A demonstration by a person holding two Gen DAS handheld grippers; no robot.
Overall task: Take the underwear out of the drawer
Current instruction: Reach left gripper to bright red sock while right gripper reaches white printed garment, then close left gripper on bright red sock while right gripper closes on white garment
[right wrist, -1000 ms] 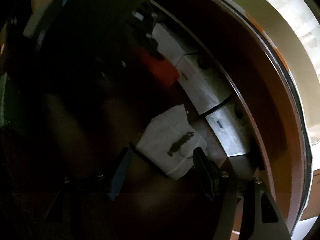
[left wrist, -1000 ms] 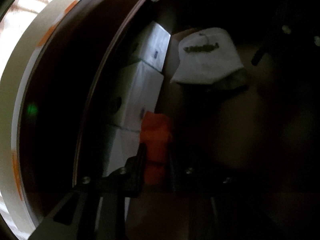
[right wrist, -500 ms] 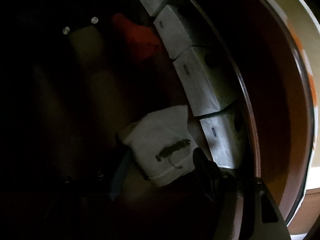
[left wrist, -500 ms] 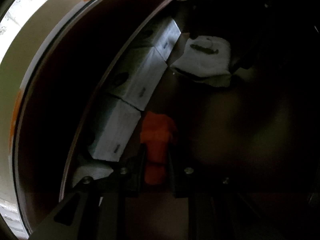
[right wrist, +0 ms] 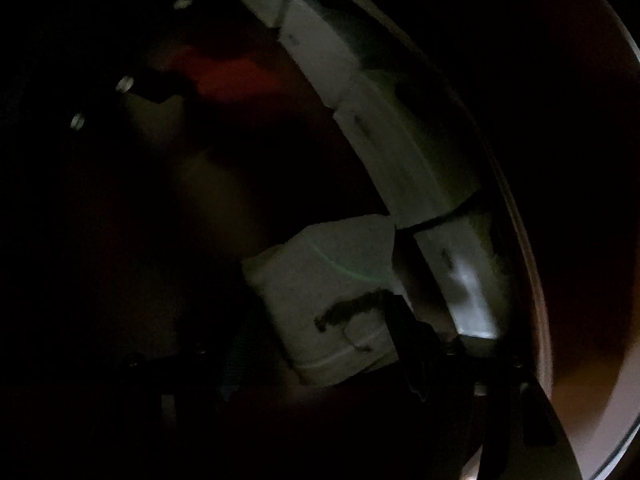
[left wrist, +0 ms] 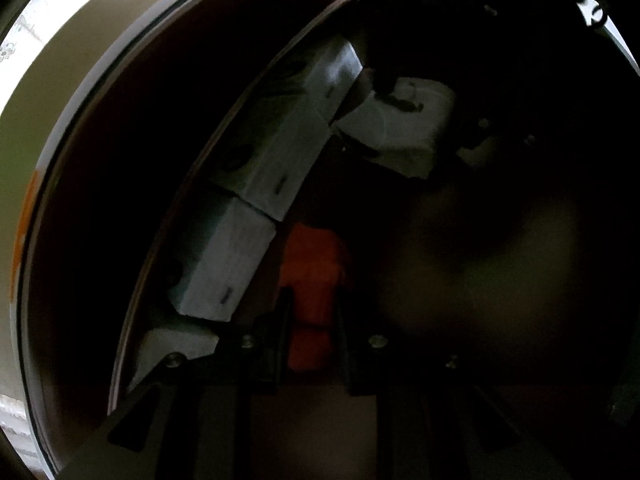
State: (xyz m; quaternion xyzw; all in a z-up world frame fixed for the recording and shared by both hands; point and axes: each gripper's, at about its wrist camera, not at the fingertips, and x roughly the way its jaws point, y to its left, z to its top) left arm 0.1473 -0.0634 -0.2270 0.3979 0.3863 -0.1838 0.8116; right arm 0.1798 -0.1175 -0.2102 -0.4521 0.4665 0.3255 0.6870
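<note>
Both grippers are inside a dark drawer. My left gripper point(left wrist: 312, 300) is shut on a folded orange-red underwear point(left wrist: 314, 276), whose bundle stands between the two fingers. My right gripper point(right wrist: 316, 320) has its fingers on either side of a folded white underwear point(right wrist: 332, 296) with a dark mark on it; the jaws stand wide and I see no squeeze. The white piece also shows far off in the left wrist view point(left wrist: 400, 128), with the right gripper's dark fingers around it. The orange piece shows dimly in the right wrist view point(right wrist: 236, 80).
A row of white boxes point(left wrist: 260, 184) lines the drawer's wooden side wall point(left wrist: 132, 168); it also shows in the right wrist view point(right wrist: 384, 120). The drawer's floor is dark and blurred. A pale cabinet front point(left wrist: 60, 72) lies outside the wall.
Both grippers have gone deeper into the drawer. The right gripper's fingers have come up around the white piece. The left gripper stays shut on the orange piece.
</note>
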